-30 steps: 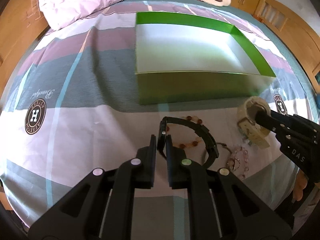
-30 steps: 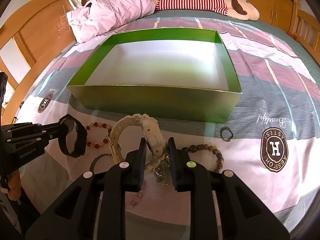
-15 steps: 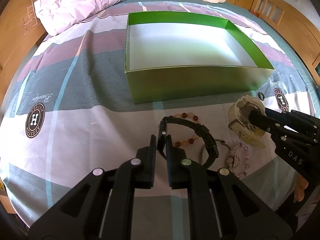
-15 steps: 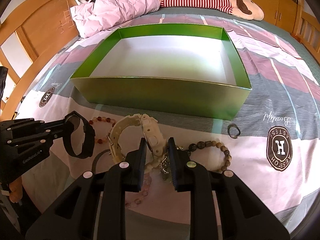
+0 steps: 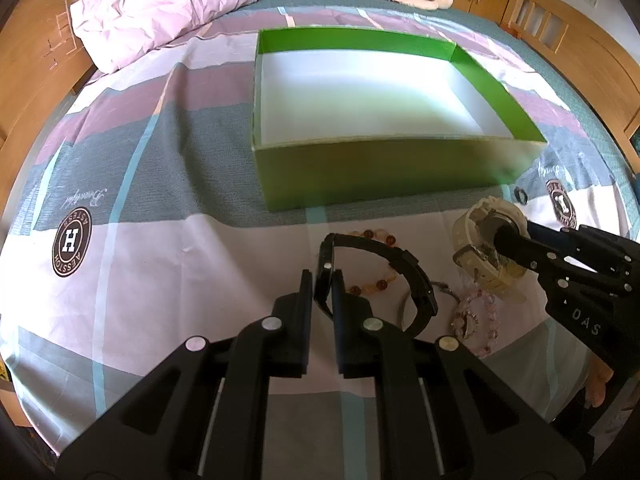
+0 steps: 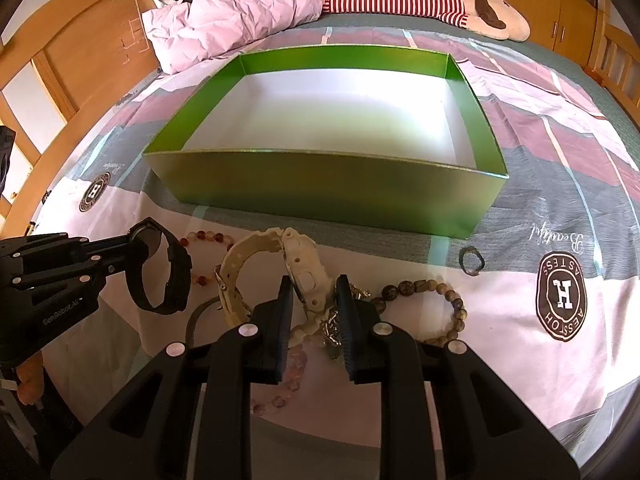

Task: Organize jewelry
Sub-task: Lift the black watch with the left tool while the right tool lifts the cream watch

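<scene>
The left gripper [image 5: 322, 280] pinches a black watch [image 5: 384, 264] and holds it above the bedsheet [image 5: 160, 280]. The right gripper [image 6: 314, 292] pinches a cream watch [image 6: 280, 268] the same way. Both watches hang just before the green box [image 6: 328, 196]. Bead bracelets [image 6: 436, 304] and a small ring [image 6: 471, 262] lie on the sheet.

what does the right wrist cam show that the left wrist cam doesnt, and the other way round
Only the right wrist view shows the brown stone bead bracelet and the silver chain by the right tongs.

Only the left wrist view shows the whole pink bead bracelet; the right view shows only part of it, behind those tongs.

Both show the empty green box, the left tongs shut on the black watch, the right tongs shut on the cream watch, the amber bead bracelet and the small dark ring.
</scene>
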